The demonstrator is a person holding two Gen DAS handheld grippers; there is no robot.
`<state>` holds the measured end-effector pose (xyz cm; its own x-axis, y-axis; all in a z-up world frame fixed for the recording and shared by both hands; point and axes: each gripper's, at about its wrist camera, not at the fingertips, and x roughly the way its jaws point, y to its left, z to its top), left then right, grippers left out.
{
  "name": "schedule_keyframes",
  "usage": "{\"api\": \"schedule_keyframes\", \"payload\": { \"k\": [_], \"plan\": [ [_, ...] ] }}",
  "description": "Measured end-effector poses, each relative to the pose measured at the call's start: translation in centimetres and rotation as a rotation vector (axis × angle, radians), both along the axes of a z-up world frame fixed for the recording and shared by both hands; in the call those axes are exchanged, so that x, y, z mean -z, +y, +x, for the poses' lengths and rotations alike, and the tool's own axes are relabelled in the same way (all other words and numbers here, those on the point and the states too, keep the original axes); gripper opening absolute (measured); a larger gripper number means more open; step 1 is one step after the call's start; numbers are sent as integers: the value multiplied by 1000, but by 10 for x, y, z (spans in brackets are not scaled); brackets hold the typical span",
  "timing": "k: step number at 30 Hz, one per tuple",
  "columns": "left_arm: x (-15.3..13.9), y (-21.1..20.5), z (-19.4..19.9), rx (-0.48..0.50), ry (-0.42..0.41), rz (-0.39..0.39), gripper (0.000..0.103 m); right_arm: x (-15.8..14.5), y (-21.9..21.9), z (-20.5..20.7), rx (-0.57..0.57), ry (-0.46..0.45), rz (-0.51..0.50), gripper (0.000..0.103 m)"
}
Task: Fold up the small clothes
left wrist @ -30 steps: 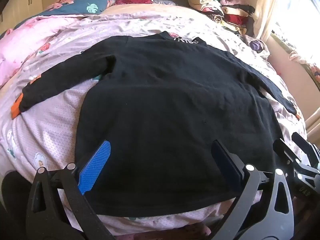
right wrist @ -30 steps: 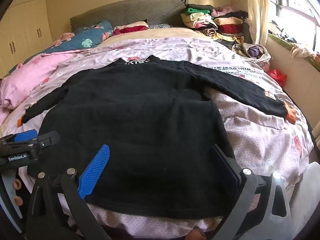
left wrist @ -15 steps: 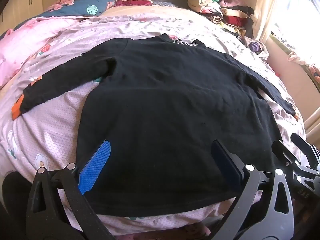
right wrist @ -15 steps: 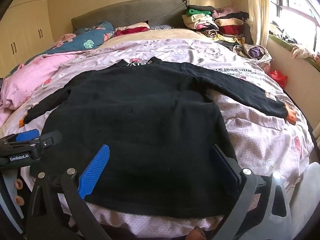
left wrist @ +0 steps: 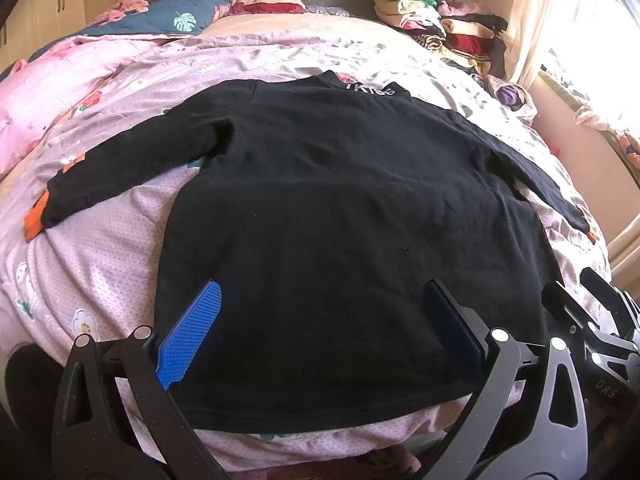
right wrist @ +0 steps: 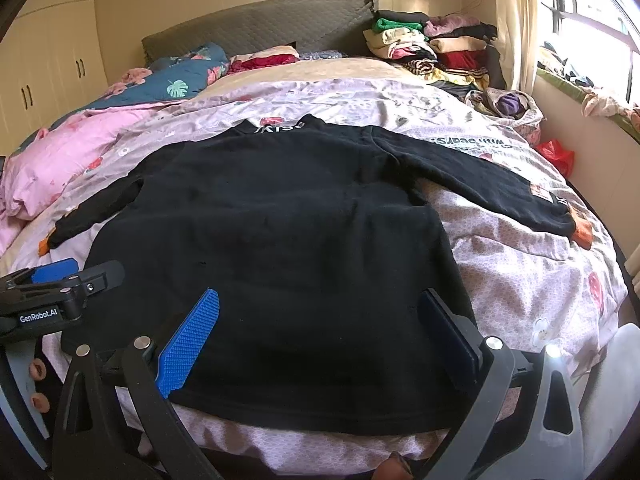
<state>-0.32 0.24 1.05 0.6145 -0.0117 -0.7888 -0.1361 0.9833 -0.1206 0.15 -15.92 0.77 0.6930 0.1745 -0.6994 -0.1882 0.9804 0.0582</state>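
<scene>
Both grippers hover low over the near hem of the black sweater, which lies spread flat on the bed, sleeves out. The left gripper and right gripper point forward side by side, jaws wide, holding nothing

- The black sweater is soft matt cloth with a slightly fuzzy surface.
- The bed cover is thin printed cloth, lightly creased.
- The left tool has matt black plastic arms, blue ribbed rubbery pads and shiny metal rivets.
- The headboard is grey quilted fabric.
</scene>
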Motion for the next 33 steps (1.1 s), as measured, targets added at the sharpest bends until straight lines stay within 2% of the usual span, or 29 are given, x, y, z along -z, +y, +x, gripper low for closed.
{"api": "schedule_keyframes", "payload": {
  "k": [33],
  "plan": [
    [0,3,0,-2,-10,-11,95,-1,3,0,-3,-1,-6,99]
  ]
}}
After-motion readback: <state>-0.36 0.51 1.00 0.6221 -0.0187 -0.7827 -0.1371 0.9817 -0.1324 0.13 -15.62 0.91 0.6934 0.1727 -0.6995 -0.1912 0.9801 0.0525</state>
